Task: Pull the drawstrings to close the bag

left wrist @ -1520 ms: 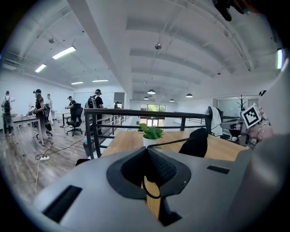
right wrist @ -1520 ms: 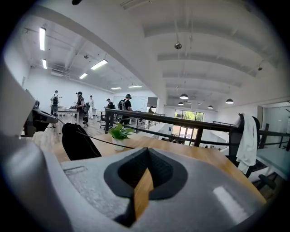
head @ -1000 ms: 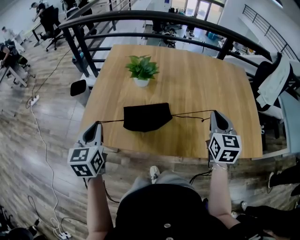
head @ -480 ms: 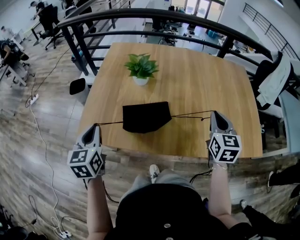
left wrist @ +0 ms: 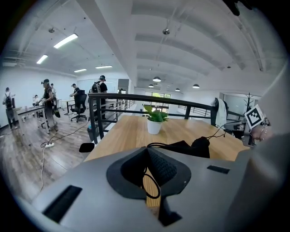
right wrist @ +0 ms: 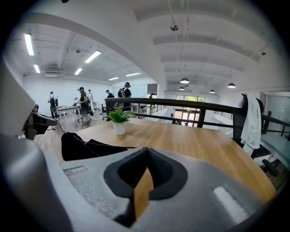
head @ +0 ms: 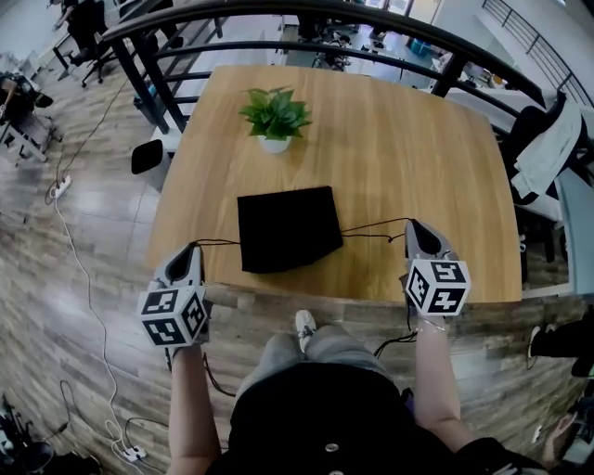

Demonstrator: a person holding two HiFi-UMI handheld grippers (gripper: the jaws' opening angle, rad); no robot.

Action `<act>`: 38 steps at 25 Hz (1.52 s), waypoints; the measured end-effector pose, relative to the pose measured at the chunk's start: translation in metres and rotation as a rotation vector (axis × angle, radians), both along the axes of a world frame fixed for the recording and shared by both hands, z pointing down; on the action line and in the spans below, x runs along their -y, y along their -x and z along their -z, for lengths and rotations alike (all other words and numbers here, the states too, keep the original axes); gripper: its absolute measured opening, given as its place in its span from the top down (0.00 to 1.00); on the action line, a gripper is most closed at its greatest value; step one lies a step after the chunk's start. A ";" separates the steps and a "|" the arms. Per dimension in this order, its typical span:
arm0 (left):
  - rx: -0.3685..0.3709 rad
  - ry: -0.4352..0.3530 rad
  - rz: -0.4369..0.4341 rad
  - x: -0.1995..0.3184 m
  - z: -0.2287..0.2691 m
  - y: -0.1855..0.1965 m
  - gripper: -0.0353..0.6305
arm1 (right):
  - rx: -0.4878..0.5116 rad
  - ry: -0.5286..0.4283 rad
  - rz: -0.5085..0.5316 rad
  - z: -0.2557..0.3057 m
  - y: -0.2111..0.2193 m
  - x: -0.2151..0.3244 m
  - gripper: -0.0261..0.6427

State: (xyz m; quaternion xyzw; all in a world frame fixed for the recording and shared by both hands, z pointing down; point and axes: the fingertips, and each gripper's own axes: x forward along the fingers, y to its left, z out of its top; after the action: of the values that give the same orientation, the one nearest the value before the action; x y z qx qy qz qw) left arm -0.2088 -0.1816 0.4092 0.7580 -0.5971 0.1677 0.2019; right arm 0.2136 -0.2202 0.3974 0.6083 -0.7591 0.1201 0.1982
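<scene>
A black drawstring bag [head: 286, 227] lies flat on the wooden table [head: 418, 121], near its front edge. A thin black cord runs out from each side of it. My left gripper [head: 192, 249] hangs just off the table's front left corner, shut on the left drawstring [head: 218, 243]. In the left gripper view a loop of that drawstring [left wrist: 153, 182] hangs out between the shut jaws [left wrist: 147, 150], with the bag [left wrist: 190, 147] beyond. My right gripper [head: 415, 225] sits over the front right edge, shut on the right drawstring [head: 376, 227]. That cord [right wrist: 113, 147] leads from the bag [right wrist: 74, 146] to the right gripper [right wrist: 146, 152].
A small potted plant [head: 274, 116] stands on the table behind the bag. A black railing [head: 278, 14] curves round the table's far side. A chair with a white jacket [head: 548, 139] is at the right. Cables lie on the wood floor [head: 83, 260] at the left.
The head view has shifted a little, and the bag now shows a taller, squarer outline. Both grippers stay shut at about the same places. The left cord looks slacker.
</scene>
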 end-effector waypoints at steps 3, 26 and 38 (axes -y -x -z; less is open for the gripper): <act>-0.009 0.040 -0.025 0.002 -0.013 -0.008 0.92 | -0.005 0.036 0.005 -0.016 0.003 0.002 0.96; -0.057 0.277 -0.223 -0.003 -0.104 -0.082 0.84 | 0.041 0.363 0.265 -0.130 0.099 -0.021 0.90; -0.043 0.238 -0.167 -0.012 -0.090 -0.074 0.57 | 0.013 0.331 0.233 -0.123 0.095 -0.026 0.62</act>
State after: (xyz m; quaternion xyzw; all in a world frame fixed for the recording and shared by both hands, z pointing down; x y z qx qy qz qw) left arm -0.1344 -0.1694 0.4996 0.7793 -0.5033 0.2373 0.2884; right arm 0.1184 -0.1942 0.5205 0.4749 -0.7953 0.2237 0.3032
